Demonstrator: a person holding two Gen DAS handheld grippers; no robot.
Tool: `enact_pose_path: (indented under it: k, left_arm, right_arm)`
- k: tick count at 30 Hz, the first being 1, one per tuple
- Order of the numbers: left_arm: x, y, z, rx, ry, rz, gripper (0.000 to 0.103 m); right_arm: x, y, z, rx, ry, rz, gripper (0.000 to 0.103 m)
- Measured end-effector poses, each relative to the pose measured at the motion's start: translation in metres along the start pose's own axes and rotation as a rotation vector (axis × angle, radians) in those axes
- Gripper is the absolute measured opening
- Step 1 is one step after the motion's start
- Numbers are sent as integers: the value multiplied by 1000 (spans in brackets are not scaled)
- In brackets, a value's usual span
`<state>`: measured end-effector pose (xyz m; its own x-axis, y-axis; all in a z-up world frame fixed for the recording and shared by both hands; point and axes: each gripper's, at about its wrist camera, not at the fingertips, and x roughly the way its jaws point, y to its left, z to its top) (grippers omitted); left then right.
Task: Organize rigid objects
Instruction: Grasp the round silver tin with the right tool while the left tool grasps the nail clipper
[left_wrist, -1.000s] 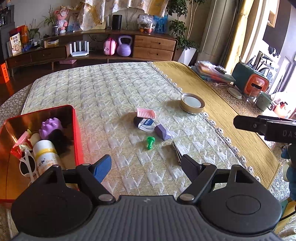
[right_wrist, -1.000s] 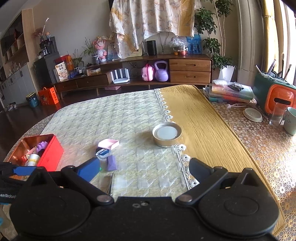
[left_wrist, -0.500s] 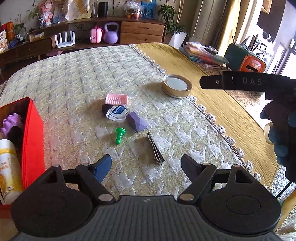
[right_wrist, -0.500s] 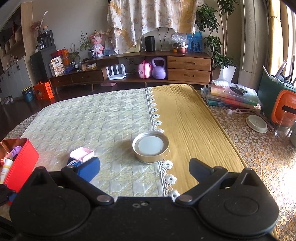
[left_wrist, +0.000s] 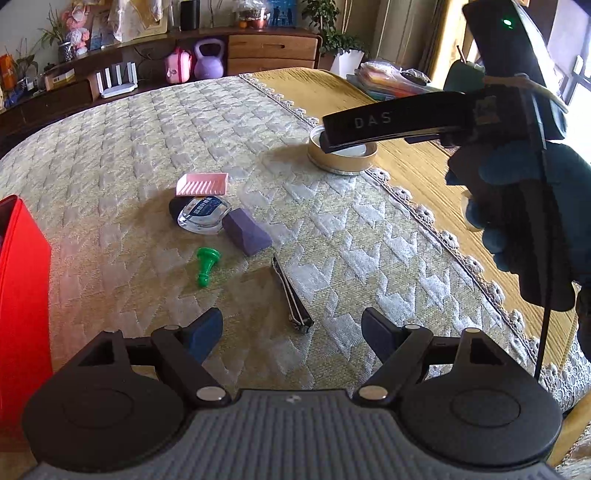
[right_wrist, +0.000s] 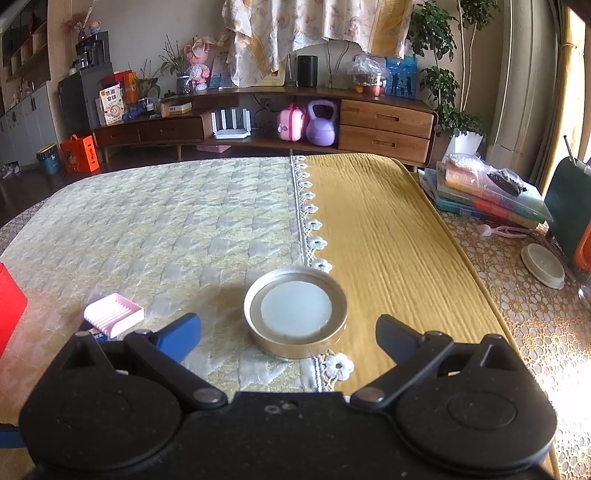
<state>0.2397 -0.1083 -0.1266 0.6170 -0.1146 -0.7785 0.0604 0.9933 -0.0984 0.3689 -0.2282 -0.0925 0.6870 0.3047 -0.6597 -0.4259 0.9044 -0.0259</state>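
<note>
My left gripper is open and empty, low over the quilted cloth, with a nail clipper lying just ahead between its fingers. Further ahead lie a green pawn, a purple block, a clear labelled pouch and a pink ridged tray. My right gripper is open and empty, with the round metal lid just ahead between its fingers. The lid also shows in the left wrist view, partly under the right gripper's finger. The red box stands at the left.
A yellow runner covers the table's right part. Stacked books, a white lid and a green-orange container stand at the far right. A wooden sideboard with a purple kettlebell lines the back wall.
My left gripper has moved right, away from the red box, toward the nail clipper. My right gripper has moved forward up to the metal lid. Both stayed open.
</note>
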Motion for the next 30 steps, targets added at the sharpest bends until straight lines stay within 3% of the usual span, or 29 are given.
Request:
enact_pose_path:
  k: [2,4,8,13,16,19,21,30]
  left_arm:
    - [1,-3,-1,14,-8,1,82]
    - [2,-5,-1,20,-16,1,67]
    - [4,-7,-1,39,-24,8,60]
    - [4,-9,-2,70,-41,22,41]
    - [5,-10,-1,84,-46,25,30]
    - [6,-8,1,81,-42,21,19]
    - [6,-5,2,71,-39,16,17]
    - [5,4,4,41,-26,17,14]
  right_arm:
    - [6,1,1,-6,-4,-7,101]
    - [13,1,1,0,1,-2,101]
    - [26,1,2,2,12,-20,99]
    - [35,0,0,13,23,-35,95]
    - [37,2,-1,9,22,-36,92]
    - [38,3,-1,5,28,-38,83]
    - [39,1,-1,9,33,-41,76]
    - [27,1,-8,34,32,-42,76]
